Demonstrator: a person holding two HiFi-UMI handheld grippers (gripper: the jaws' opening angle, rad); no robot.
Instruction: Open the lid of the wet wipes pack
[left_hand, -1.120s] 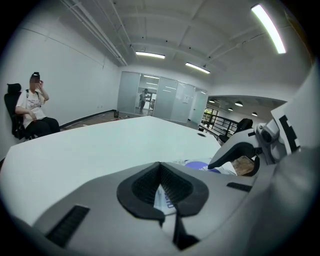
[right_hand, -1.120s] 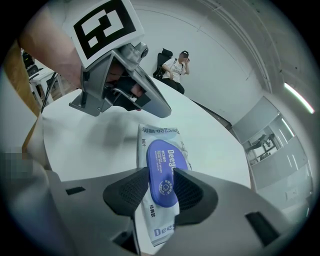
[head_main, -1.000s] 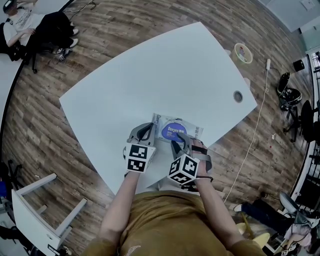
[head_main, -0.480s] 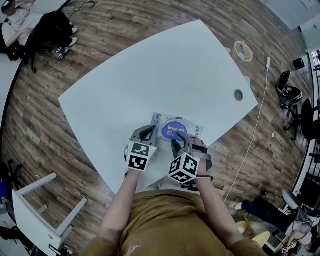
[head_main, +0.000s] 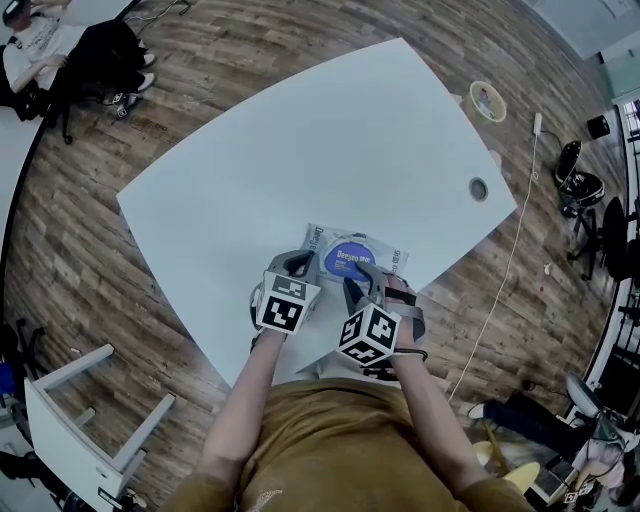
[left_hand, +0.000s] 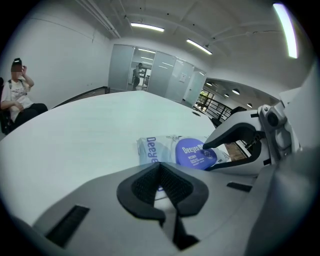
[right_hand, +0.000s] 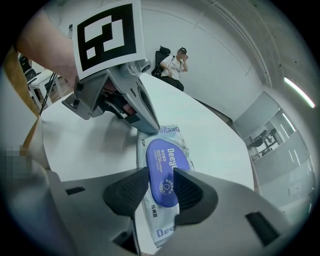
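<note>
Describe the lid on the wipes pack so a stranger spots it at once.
On the white table, near the edge nearest the person, lies a pale wipes pack. The lid is the blue oval on its top, its near end between the fingers of the right gripper; it is the only solid blue patch there.

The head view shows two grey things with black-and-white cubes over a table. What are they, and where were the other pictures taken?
No robot: a person holds a grey two-jaw tool in each hand. One camera sits on the head, looking down; one rides on each tool. On the white table lies a white wet wipes pack with a blue oval lid. The left tool, jaws together, rests on the pack's corner; the right tool clasps the lid's near end.
</note>
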